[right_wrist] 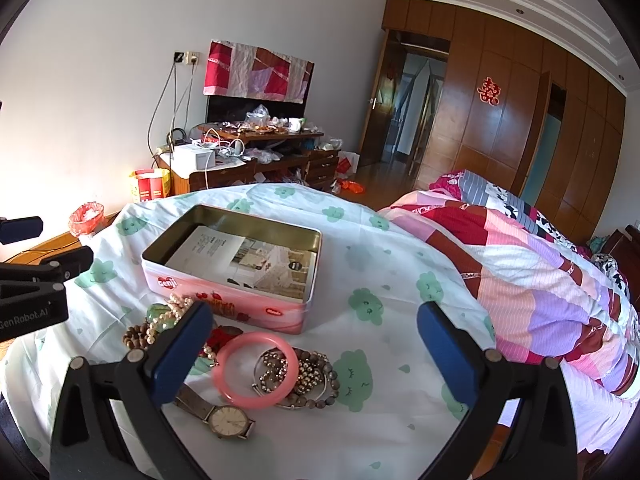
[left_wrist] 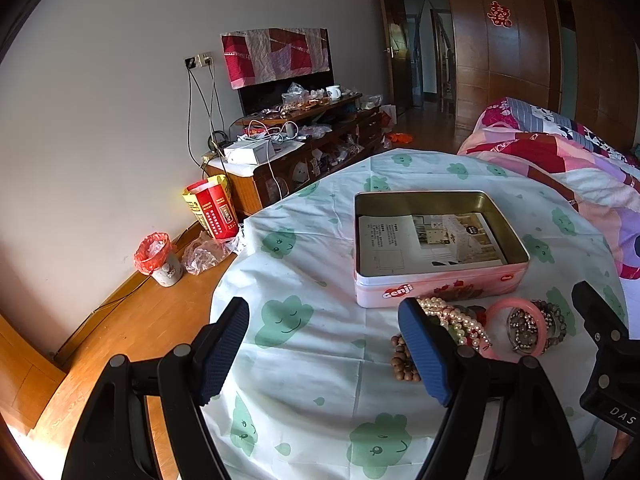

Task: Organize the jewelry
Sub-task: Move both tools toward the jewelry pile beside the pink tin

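Note:
A pile of jewelry lies on the round cloth-covered table in front of an open pink tin (left_wrist: 440, 284) (right_wrist: 224, 300) with a leaflet inside. The pile holds a pink bangle (right_wrist: 258, 368) (left_wrist: 516, 326), a pearl necklace (left_wrist: 452, 316) (right_wrist: 176, 308), wooden bead bracelets (left_wrist: 402, 360) (right_wrist: 316, 380), a metal chain (right_wrist: 274, 370) and a wristwatch (right_wrist: 226, 420). My left gripper (left_wrist: 324, 352) is open and empty, left of the pile. My right gripper (right_wrist: 316, 354) is open and empty, low over the pile.
The table (left_wrist: 304, 264) wears a white cloth with green cloud prints. A bed with a patchwork quilt (right_wrist: 520, 272) touches the table's right side. A cluttered TV cabinet (left_wrist: 296, 136), a red bag (left_wrist: 212, 208) and a small bin (left_wrist: 158, 260) stand by the wall.

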A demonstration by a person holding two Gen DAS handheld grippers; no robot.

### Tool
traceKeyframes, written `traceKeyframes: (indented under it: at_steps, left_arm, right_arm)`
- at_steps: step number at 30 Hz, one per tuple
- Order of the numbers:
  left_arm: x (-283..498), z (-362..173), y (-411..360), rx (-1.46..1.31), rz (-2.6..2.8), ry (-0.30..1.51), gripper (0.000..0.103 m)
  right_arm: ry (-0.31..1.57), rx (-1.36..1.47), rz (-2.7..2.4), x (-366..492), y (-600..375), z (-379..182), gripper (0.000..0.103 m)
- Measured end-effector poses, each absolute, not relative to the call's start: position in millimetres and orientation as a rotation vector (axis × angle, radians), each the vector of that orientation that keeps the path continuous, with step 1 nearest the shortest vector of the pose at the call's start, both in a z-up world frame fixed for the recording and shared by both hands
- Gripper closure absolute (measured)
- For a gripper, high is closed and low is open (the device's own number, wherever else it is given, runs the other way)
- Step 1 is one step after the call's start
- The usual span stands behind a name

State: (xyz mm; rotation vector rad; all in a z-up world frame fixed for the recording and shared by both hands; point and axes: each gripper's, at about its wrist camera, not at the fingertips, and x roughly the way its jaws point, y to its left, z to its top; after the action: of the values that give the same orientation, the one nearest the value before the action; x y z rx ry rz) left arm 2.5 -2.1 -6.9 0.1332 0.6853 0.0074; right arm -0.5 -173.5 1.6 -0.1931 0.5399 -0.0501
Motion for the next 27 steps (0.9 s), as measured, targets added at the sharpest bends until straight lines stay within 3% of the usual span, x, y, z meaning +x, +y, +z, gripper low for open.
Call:
traceKeyframes:
  at_steps: [27]
  left_arm:
    - [4.6,-11.5,0.9,0.132,0.020,0.698,0.026]
  right_arm:
    - [0.551,-0.194,-0.049,-1.8,-173.9,-9.7,0.000]
